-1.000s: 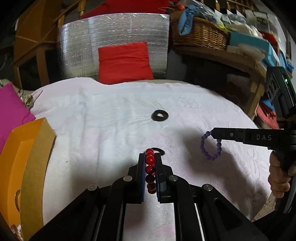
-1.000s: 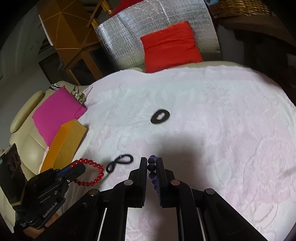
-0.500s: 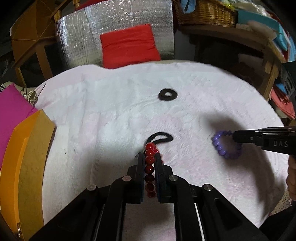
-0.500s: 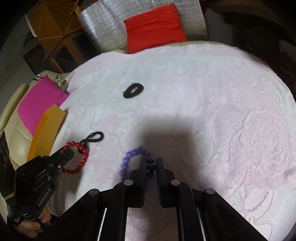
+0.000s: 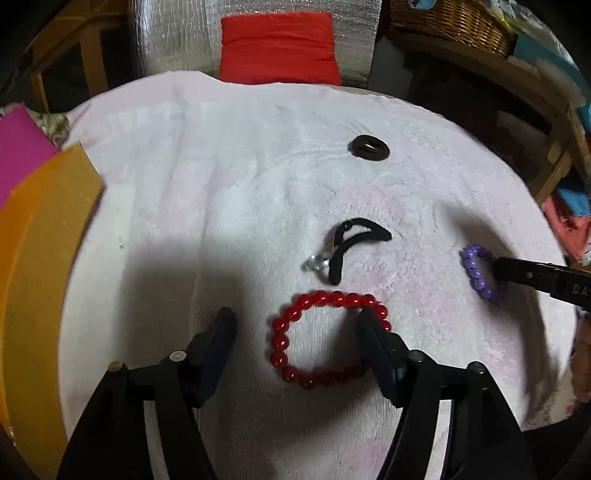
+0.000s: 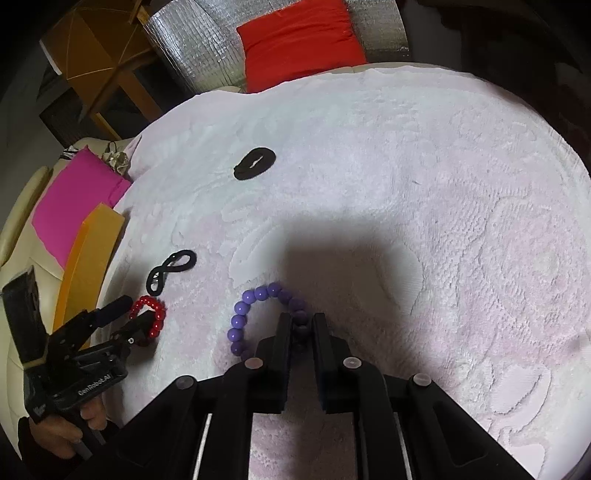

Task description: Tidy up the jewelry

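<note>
A red bead bracelet [image 5: 327, 338] lies flat on the pink-white towel [image 5: 229, 177], between the fingers of my left gripper [image 5: 297, 325], which is open and empty. The red bracelet also shows in the right wrist view [image 6: 149, 314]. My right gripper [image 6: 300, 325] is shut on a purple bead bracelet [image 6: 255, 310] that rests on the towel; in the left wrist view the purple bracelet [image 5: 476, 271] hangs at its fingertips. A black hair tie [image 5: 351, 245] twisted in a loop and a small clear piece [image 5: 316, 263] lie just beyond the red bracelet.
A black ring-shaped hair band [image 5: 369, 147] lies farther back on the towel. An orange box [image 5: 35, 266] and a pink sheet [image 5: 20, 155] sit at the left edge. A red cushion [image 5: 277, 51] and silver foil panel stand behind. A wicker basket [image 5: 450, 18] sits at right.
My left gripper has opened and let go of the red bracelet, which now lies flat on the towel. My right gripper has lowered the purple bracelet onto the towel, still gripping it.
</note>
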`<action>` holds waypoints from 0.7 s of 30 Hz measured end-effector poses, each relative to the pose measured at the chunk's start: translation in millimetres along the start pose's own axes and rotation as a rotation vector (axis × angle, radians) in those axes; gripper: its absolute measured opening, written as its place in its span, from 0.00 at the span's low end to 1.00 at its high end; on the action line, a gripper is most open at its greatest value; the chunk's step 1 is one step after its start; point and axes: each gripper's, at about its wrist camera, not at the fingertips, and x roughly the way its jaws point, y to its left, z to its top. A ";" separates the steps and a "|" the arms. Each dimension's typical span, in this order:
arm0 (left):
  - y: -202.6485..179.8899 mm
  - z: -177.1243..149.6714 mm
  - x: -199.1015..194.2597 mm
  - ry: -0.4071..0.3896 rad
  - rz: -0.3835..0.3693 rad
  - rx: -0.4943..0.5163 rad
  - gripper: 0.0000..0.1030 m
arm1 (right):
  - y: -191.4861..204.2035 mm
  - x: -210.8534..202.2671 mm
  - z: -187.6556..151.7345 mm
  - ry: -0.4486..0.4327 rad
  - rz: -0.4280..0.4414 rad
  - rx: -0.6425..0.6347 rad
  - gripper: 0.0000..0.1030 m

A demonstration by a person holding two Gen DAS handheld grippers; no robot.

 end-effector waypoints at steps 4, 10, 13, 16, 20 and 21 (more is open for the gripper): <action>-1.0 -5.6 -3.4 0.003 -0.058 0.020 0.77 | 6.4 0.0 -2.9 -0.004 -0.003 -0.022 0.29; -13.5 -10.5 -1.9 0.008 -0.046 0.091 0.85 | 23.6 1.3 -9.4 -0.017 -0.003 -0.095 0.58; -14.2 -10.6 -3.3 0.007 -0.050 0.097 0.86 | 32.0 4.3 -14.7 -0.035 -0.045 -0.179 0.58; -9.0 -10.9 -7.1 0.001 -0.082 0.084 0.86 | 33.8 5.3 -17.8 -0.059 -0.089 -0.224 0.42; -2.2 -10.7 -13.9 -0.027 -0.103 0.059 0.86 | 21.8 1.7 -17.7 -0.074 -0.098 -0.220 0.19; -0.6 -10.6 -15.3 -0.032 -0.106 0.053 0.84 | 17.3 -0.3 -16.6 -0.074 -0.080 -0.200 0.18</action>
